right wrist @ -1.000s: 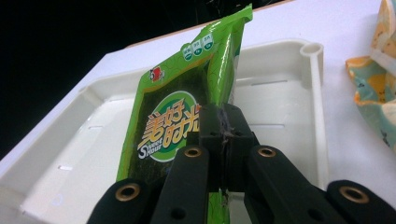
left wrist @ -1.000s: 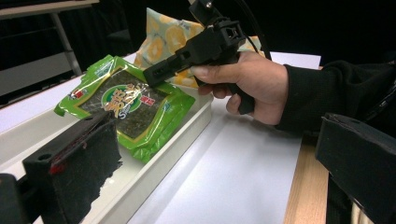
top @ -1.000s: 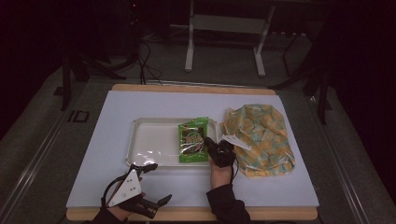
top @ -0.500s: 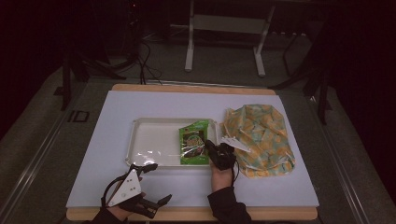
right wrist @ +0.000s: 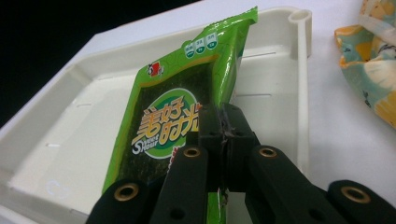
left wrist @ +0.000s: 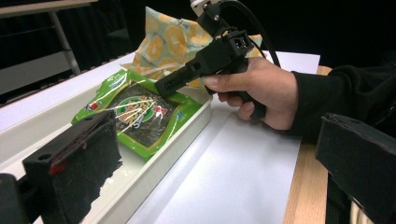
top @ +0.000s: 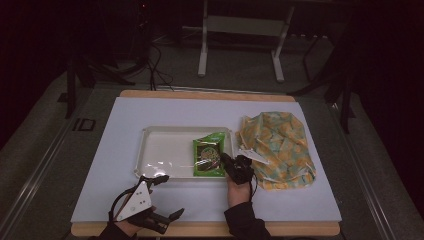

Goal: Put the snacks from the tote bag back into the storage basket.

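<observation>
At the table's near edge the left gripper rests with jaws apart — holding nothing. Farther in, the right gripper is clamped on the green seaweed packet in the white tray; beyond lies a patterned cloth bag.

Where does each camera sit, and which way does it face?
High view: above the table's near edge, looking forward and down; both forearms enter below.
Left gripper view: rides the left tongs, facing the right hand.
Right gripper view: rides the right tongs, shut on the green foil snack packet.
All share that packet in the shallow white plastic tray.
</observation>
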{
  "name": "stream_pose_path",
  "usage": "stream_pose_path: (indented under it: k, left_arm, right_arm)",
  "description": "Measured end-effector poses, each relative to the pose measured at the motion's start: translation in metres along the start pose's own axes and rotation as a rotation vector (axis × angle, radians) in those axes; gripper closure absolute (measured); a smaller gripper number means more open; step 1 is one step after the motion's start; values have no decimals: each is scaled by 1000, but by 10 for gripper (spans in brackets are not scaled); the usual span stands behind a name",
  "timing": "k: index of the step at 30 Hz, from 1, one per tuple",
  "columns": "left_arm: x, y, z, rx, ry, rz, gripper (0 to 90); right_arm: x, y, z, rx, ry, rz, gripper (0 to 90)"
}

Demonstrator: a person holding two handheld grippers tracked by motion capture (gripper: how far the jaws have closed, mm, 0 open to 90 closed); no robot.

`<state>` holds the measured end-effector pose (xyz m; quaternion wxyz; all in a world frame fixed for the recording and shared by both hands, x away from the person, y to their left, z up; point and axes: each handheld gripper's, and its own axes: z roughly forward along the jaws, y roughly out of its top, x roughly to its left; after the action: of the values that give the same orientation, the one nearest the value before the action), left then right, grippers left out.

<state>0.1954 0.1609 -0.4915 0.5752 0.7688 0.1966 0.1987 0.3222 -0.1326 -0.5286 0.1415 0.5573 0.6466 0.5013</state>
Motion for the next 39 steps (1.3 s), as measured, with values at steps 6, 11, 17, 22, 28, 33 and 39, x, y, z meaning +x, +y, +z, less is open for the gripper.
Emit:
stream_pose_path:
  k: [6,11,17,22,28,33,39]
  left_arm:
    - [0,0,0,2,-1,2,3]
    - [0,0,0,4,-3,4,3]
    - [0,0,1,3,-5,5,3]
    - [0,0,1,3,-5,6,3]
    - [0,1,1,3,-4,6,3]
    - [0,1,1,5,-2,5,3]
    - [0,0,1,6,-3,4,3]
  right_arm:
    - [2,-2,0,6,-18,-17,879]
    - [1,-2,1,21,-36,-34,826]
    - [3,0,2,23,-55,-60,729]
    - [3,4,1,30,-48,-81,692]
    - [6,16,-2,41,-31,-124,646]
    - [7,29,-4,70,-21,-187,571]
    - [9,52,-6,83,43,-261,417]
